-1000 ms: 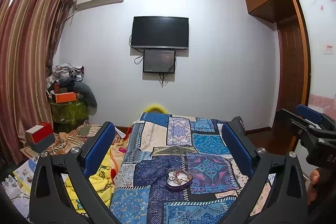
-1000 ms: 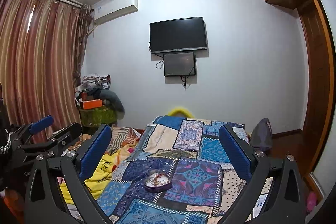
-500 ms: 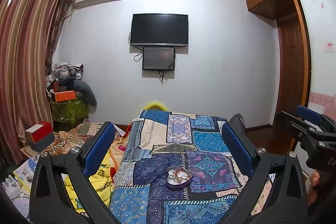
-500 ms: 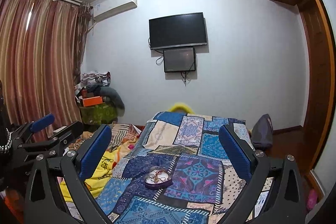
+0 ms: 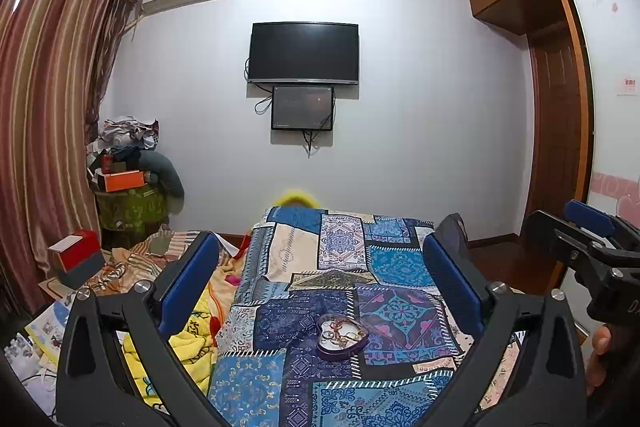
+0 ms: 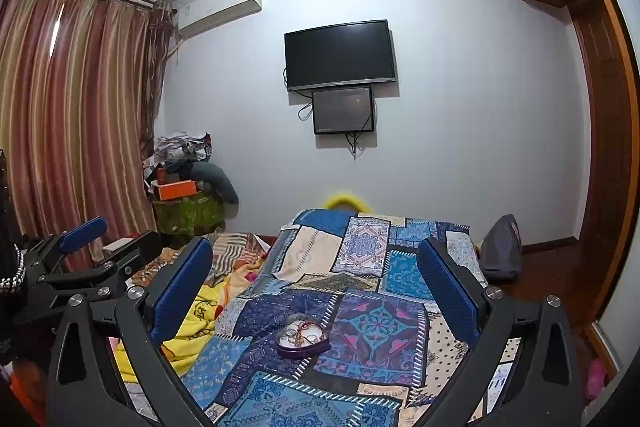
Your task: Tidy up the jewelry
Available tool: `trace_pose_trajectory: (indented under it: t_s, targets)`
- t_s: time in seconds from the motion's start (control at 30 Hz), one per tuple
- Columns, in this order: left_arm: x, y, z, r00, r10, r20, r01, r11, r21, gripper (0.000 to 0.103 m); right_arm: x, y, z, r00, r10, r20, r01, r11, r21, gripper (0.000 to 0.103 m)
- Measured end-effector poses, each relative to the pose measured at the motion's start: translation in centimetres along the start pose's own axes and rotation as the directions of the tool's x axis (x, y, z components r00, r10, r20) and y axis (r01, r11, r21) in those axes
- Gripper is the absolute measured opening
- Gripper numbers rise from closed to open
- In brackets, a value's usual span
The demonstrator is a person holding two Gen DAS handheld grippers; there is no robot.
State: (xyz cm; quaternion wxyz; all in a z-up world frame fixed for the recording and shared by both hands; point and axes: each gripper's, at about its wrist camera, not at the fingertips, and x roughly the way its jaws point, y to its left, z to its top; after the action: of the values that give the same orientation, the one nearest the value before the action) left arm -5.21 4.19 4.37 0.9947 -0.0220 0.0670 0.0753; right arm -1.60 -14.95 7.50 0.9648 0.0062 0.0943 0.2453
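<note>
patchwork bedspread fills the foreground; a small heart-shaped box of tangled jewelry sits mid-bed. left gripper and right gripper hover spread wide, empty. chains look light, slippery, snag-prone; pinch one loose loop

A heart-shaped box sits on the bedspread, television on the wall behind.

a heart-shaped purple tin lies open on the patchwork bedspread, tangled gold jewelry inside.
</note>
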Motion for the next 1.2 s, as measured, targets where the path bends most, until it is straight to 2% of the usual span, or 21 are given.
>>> trace_pose_trajectory:
  t_s: [1.2]
  targets:
    - [0.68,-0.08,-0.13,1.0,-0.015,-0.018,0.015,1.0,-0.012,0.102,0.12,-0.63,-0.01,1.0,-0.005,-0.01,0.005,1.0,0.008,0.101]
